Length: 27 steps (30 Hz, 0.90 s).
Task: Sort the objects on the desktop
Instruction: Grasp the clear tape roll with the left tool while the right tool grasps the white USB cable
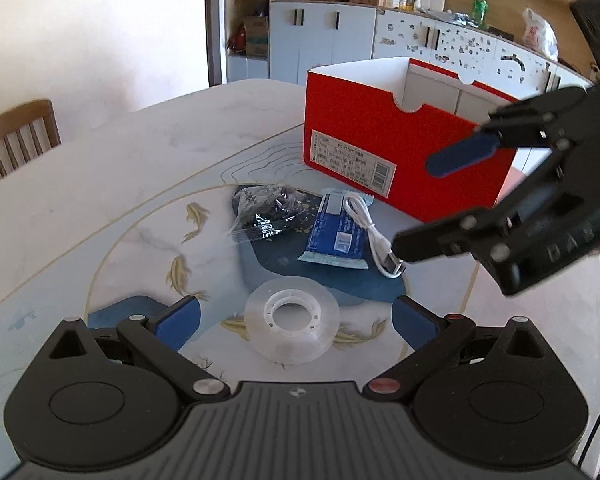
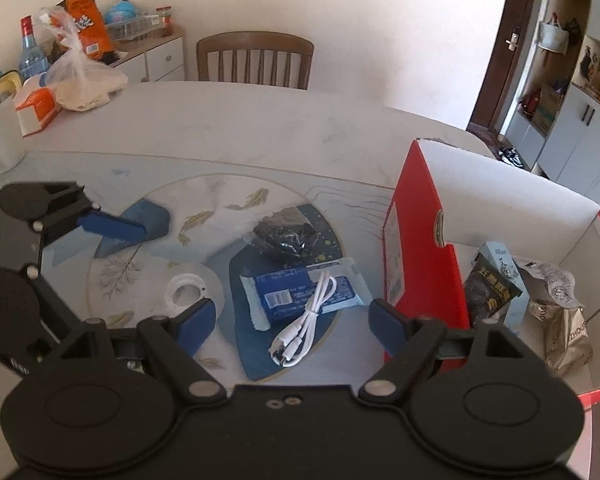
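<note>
Left tool point(image 1: 296, 316) agape around tape roll point(image 1: 291, 322) — right tool point(image 2: 292, 316) agape over cable point(image 2: 304, 326).

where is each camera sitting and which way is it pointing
Left wrist: sits on the left gripper, looking forward and down at the tape roll between its open fingers, with the red box beyond; the right gripper shows at the right edge.
Right wrist: sits on the right gripper, looking down at the white cable on the blue packet, open box to the right; the left gripper shows at the left edge.
Shared: tape roll, cable, packet, black bag, red box, table.
</note>
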Available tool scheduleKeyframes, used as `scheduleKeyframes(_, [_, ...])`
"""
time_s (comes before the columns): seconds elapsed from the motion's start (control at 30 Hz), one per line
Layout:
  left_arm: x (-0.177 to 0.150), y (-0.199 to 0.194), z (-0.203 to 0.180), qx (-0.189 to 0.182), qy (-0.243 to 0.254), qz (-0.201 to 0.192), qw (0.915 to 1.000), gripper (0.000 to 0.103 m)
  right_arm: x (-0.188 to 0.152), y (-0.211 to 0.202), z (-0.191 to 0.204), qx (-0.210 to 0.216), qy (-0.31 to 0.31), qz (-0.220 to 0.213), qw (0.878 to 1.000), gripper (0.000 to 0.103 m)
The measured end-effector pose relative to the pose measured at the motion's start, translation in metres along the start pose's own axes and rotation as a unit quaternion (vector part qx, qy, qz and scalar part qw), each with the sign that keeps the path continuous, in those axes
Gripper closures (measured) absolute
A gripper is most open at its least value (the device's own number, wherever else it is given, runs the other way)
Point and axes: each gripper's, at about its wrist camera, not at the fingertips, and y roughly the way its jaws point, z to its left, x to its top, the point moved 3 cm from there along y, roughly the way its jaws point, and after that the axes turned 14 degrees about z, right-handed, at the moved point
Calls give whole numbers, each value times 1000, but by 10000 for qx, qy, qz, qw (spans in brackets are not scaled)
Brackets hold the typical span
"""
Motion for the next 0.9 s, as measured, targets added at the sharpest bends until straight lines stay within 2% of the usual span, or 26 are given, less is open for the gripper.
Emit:
scheduleKeyframes(0.1, [-4,1,1,71,-38,-29,10000,1,0,-3,7,-104,134,-77,9998,23])
scheduleKeyframes(0.2, [-5,2,2,61,-94,-63,9999,1,-2,0,11,1,504,-11,9987,25])
scheduleKeyframes(0.4, [-7,4,-1,42,21,-106,9999,1,-6,12,12,-143,1021,30,9947,27])
scheduleKeyframes(0.43, [-7,4,0,33,27,-117,9999,1,-7,14,12,-189,1097,35,9938,28])
scheduleKeyframes(0.5, [-7,5,0,5,27,-134,9999,1,-9,19,11,-251,1229,55,9921,38])
scheduleKeyframes(0.53, [-7,6,1,-5,30,-142,9999,1,-11,22,11,-247,1287,92,9913,39])
scheduleKeyframes(0.9, [-7,20,3,-130,117,-116,9998,3,-20,55,4,-483,1515,308,9868,47])
